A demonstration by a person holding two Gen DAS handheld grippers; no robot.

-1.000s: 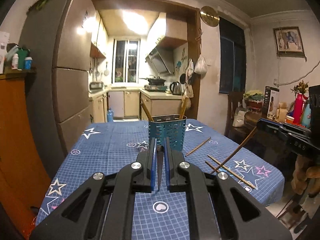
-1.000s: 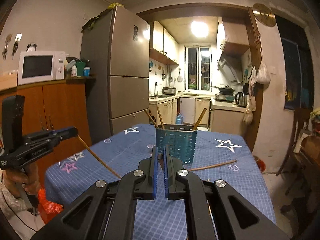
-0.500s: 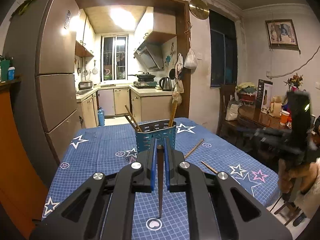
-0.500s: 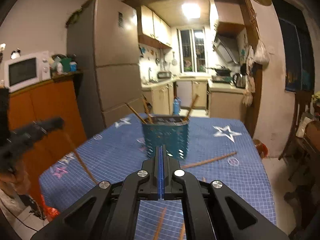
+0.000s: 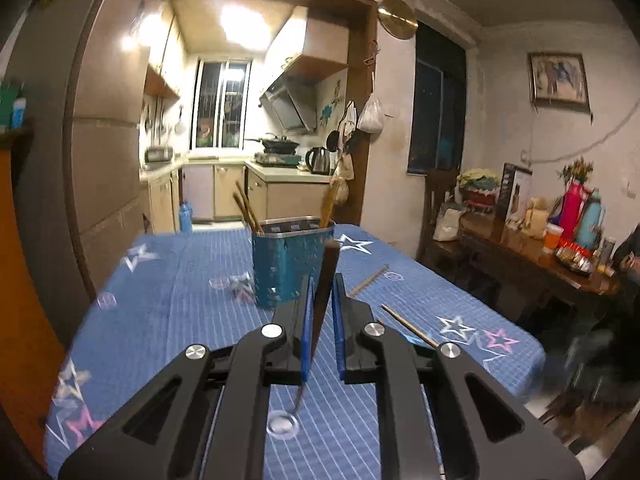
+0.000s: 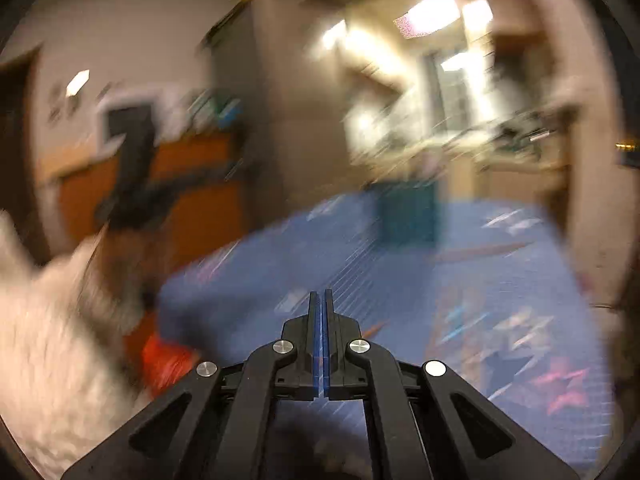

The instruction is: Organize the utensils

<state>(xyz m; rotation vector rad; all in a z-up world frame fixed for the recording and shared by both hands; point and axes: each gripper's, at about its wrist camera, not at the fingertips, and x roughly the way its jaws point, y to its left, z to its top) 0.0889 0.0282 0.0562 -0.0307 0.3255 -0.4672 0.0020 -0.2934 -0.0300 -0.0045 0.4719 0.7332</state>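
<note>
My left gripper (image 5: 322,280) is shut on a dark chopstick (image 5: 326,280) that stands tilted between its fingers, tip down toward the cloth. It is just in front of the blue perforated utensil holder (image 5: 290,262), which has several chopsticks in it. Loose chopsticks (image 5: 408,326) (image 5: 368,279) lie on the blue star-patterned tablecloth (image 5: 192,300) to the right. My right gripper (image 6: 321,294) is shut and empty; its view is heavily blurred, with the holder (image 6: 408,216) far ahead and the other gripper blurred at the left.
A fridge (image 5: 92,160) and an orange cabinet (image 5: 20,280) stand left of the table. A wooden side table (image 5: 532,256) crowded with bottles stands at the right. The kitchen doorway is behind the table.
My left gripper has moved nearer the holder and the chopstick has tilted more upright. My right gripper has shut and swung away fast, low and back from the holder.
</note>
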